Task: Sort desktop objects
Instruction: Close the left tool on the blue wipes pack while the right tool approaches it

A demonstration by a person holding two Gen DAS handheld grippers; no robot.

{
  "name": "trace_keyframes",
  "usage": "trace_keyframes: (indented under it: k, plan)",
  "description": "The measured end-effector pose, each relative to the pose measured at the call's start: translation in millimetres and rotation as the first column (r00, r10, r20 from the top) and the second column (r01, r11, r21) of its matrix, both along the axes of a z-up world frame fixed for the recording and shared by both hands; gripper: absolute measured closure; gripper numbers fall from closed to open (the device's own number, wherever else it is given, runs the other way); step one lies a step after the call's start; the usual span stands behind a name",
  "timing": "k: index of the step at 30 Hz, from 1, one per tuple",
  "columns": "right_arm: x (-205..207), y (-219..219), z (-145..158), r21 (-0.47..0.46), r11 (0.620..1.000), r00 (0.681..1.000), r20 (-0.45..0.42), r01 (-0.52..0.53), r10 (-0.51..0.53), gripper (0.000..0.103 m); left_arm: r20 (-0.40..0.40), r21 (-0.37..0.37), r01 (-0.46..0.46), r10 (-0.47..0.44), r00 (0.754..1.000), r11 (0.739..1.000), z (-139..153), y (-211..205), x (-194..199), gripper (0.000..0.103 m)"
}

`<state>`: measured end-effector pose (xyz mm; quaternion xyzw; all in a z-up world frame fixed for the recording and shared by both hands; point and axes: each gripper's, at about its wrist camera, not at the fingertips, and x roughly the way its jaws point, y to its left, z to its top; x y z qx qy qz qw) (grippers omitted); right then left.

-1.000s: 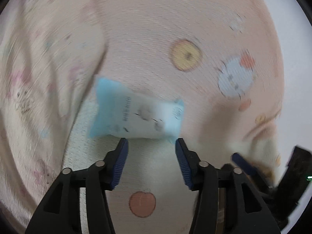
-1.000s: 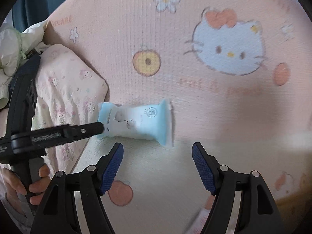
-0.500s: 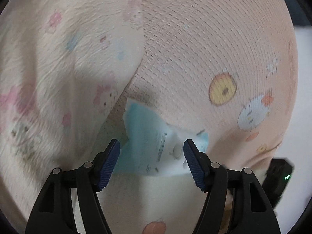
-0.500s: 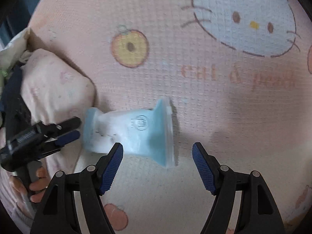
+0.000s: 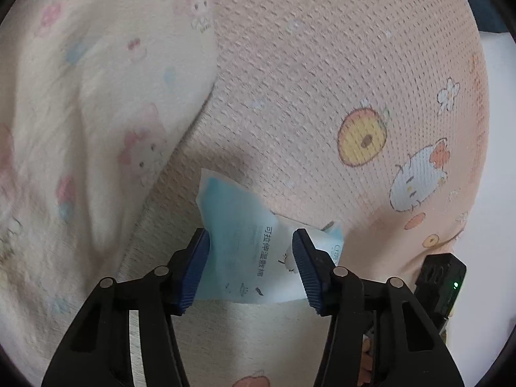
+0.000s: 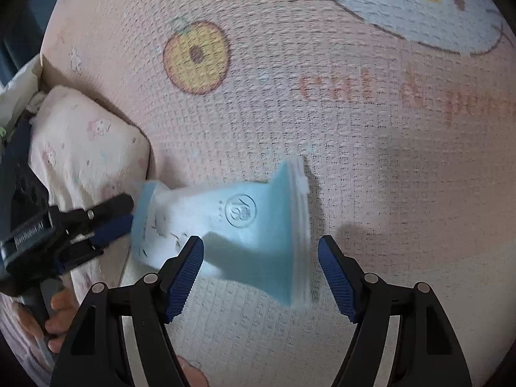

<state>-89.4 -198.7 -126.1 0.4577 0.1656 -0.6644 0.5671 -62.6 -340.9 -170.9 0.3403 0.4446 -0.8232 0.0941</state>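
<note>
A light blue and white packet (image 5: 254, 248) with printed text lies on the pink cartoon-print mat (image 5: 322, 80), right by a cream cushion. My left gripper (image 5: 251, 264) points down at it with its jaws closing; the packet's near end sits between the blue pads, which do not visibly squeeze it. In the right wrist view the same packet (image 6: 238, 225) spreads to a flared blue end. My right gripper (image 6: 261, 274) hangs open just above that end. The left gripper (image 6: 125, 216) shows at the packet's other end.
A cream cushion (image 5: 80, 113) with small cartoon prints rises on the left, seen too as the cushion (image 6: 84, 148) behind the left tool. A person's hand (image 6: 48, 316) grips that tool's handle. A black housing with a green light (image 5: 441, 287) stands at the lower right.
Both grippers have come down and closer to the packet. The left jaws, which were short of the packet, now straddle its end. The right gripper stays wide open.
</note>
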Motion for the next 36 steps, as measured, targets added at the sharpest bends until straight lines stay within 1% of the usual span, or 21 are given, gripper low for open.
trace_keyframes:
  k: [3,8,10,13,17,20,23,25,27,30,33,35,36]
  plan:
    - [-6,1,-7,0.012,1.0,0.998,0.056,-0.001,0.001,0.031,0.011,0.004,0.028,-0.028,1.0,1.0,-2,9,-7,0.045]
    - [-7,14,-11,0.046,0.999,0.993,0.117,0.009,-0.014,0.031,0.059,-0.044,0.117,-0.115,0.992,0.992,-5,30,-12,0.045]
    - [-5,19,-11,0.061,0.998,0.989,0.144,0.01,-0.019,0.03,0.062,-0.045,0.148,-0.145,0.987,0.988,-6,39,-12,0.045]
    - [0,27,-10,0.083,0.996,0.99,0.139,0.018,-0.029,0.03,0.079,-0.063,0.177,-0.172,0.982,0.982,-5,51,-8,0.045]
    - [6,41,-9,0.128,0.991,0.988,0.14,0.047,-0.065,0.03,0.116,-0.086,0.247,-0.236,0.965,0.965,1,67,-7,0.045]
    - [8,60,-6,0.129,0.989,0.983,0.16,0.07,-0.091,0.03,0.149,-0.097,0.304,-0.288,0.946,0.948,5,81,-5,0.045]
    - [15,76,-5,0.132,0.987,0.975,0.189,0.091,-0.115,0.03,0.175,-0.103,0.345,-0.325,0.929,0.933,6,90,7,0.045]
    - [21,88,-7,0.129,0.986,0.965,0.225,0.109,-0.136,0.03,0.183,-0.107,0.352,-0.33,0.926,0.93,5,95,17,0.045]
    - [30,92,-8,0.14,0.985,0.965,0.228,0.101,-0.132,0.03,0.193,-0.095,0.349,-0.327,0.925,0.932,4,96,28,0.045]
    - [44,101,-6,0.157,0.985,0.973,0.203,0.077,-0.109,0.03,0.194,-0.083,0.337,-0.317,0.928,0.938,4,95,40,0.045]
    - [55,105,-5,0.178,0.983,0.982,0.171,0.052,-0.083,0.03,0.229,-0.103,0.354,-0.324,0.918,0.93,4,97,47,0.045]
    - [54,108,-1,0.183,0.981,0.987,0.141,0.056,-0.083,0.03,0.239,-0.098,0.34,-0.309,0.92,0.935,5,94,55,0.042]
    - [52,109,1,0.179,0.982,0.987,0.14,0.057,-0.083,0.03,0.233,-0.079,0.324,-0.298,0.926,0.943,4,91,56,0.041]
